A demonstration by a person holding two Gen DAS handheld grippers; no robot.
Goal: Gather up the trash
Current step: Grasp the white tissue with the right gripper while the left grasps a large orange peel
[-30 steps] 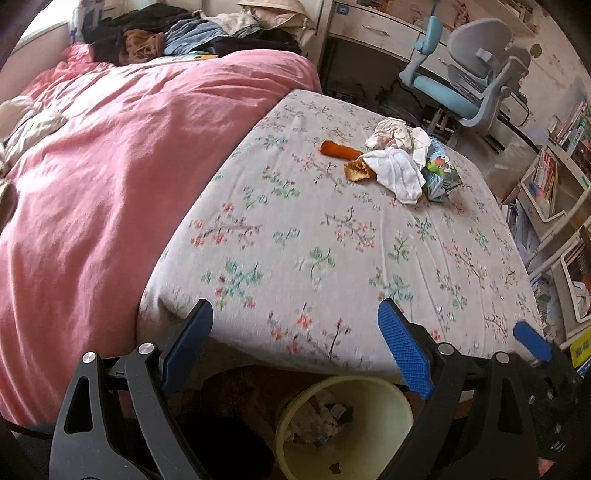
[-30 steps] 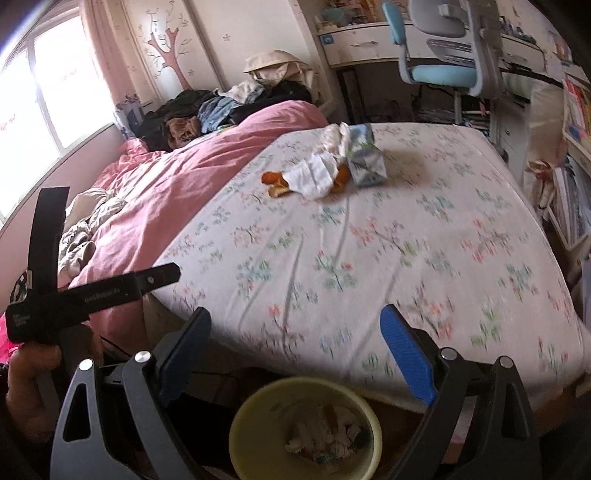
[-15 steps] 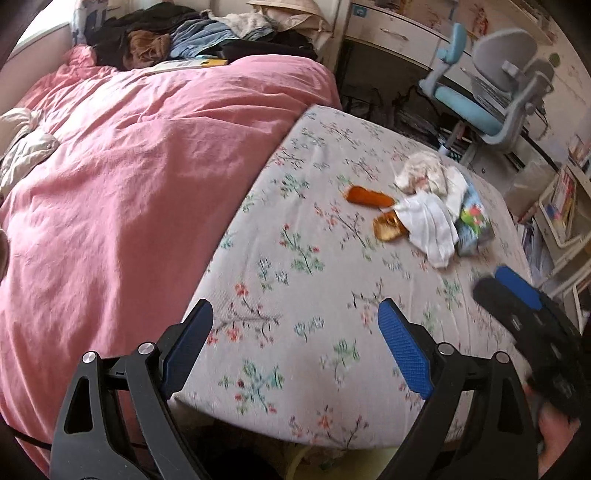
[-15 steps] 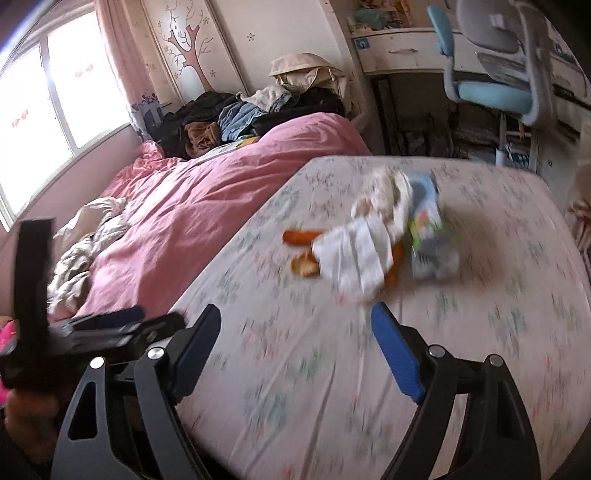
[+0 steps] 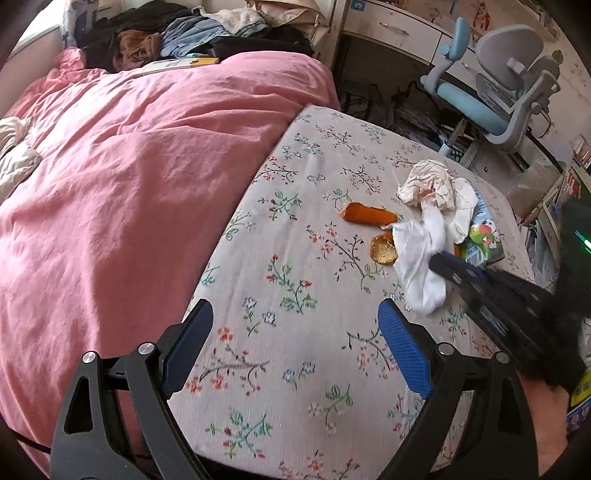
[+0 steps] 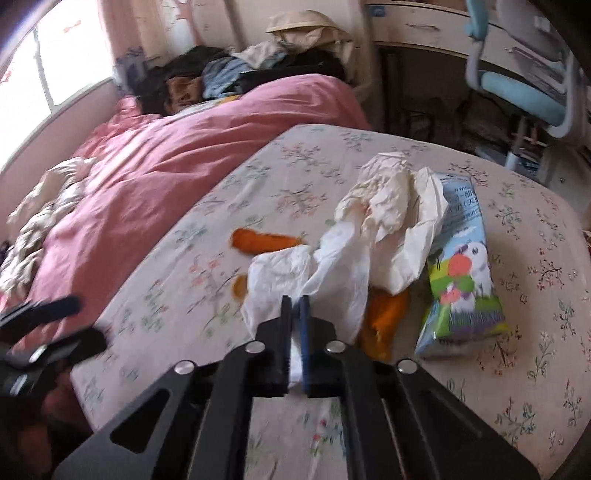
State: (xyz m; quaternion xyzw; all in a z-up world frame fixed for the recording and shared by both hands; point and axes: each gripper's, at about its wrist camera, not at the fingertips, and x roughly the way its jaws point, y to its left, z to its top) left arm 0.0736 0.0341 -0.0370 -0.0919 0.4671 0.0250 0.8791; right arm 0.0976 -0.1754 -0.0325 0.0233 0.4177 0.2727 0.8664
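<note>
A pile of trash lies on the floral bed sheet (image 5: pixel 295 258): a white tissue (image 5: pixel 421 258), crumpled cream paper (image 5: pixel 432 182), orange peels (image 5: pixel 369 214) and a green and blue carton (image 5: pixel 484 240). My right gripper (image 6: pixel 294 301) is shut on the near edge of the white tissue (image 6: pixel 295 280); it also shows in the left wrist view (image 5: pixel 439 260). The carton (image 6: pixel 461 273) lies right of it, with peel pieces (image 6: pixel 264 240) beside. My left gripper (image 5: pixel 295 325) is open and empty over the sheet, left of the pile.
A pink duvet (image 5: pixel 129 166) covers the left of the bed, with clothes (image 5: pixel 192 33) heaped at its head. A blue desk chair (image 5: pixel 495 92) and a desk stand beyond the bed. Shelves (image 5: pixel 569 192) are at the right.
Both grippers moved forward over the bed, away from the yellow bin, which is now out of view. The right gripper went from open to shut on the white tissue.
</note>
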